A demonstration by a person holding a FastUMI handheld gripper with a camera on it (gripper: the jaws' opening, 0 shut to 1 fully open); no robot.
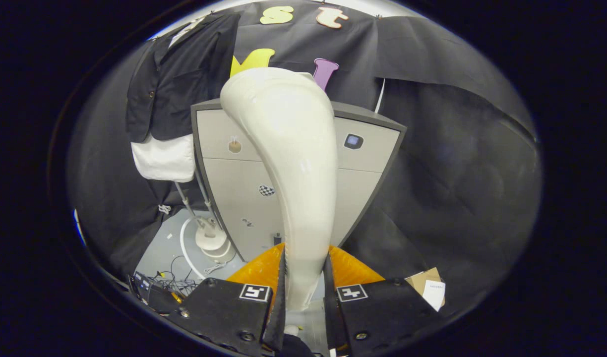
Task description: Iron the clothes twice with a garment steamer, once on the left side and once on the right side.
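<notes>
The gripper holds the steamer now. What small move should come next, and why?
Probably swing the steamer left toward the jacket. The gripper is shut on the steamer's handle, so the grasp looks done, but its head stands in front of the cabinet, and the jacket hangs off to the left, apart from it.

Tongs point(303, 277): black housing w/ screws, square black-white marker per side (orange parts beyond).
</notes>
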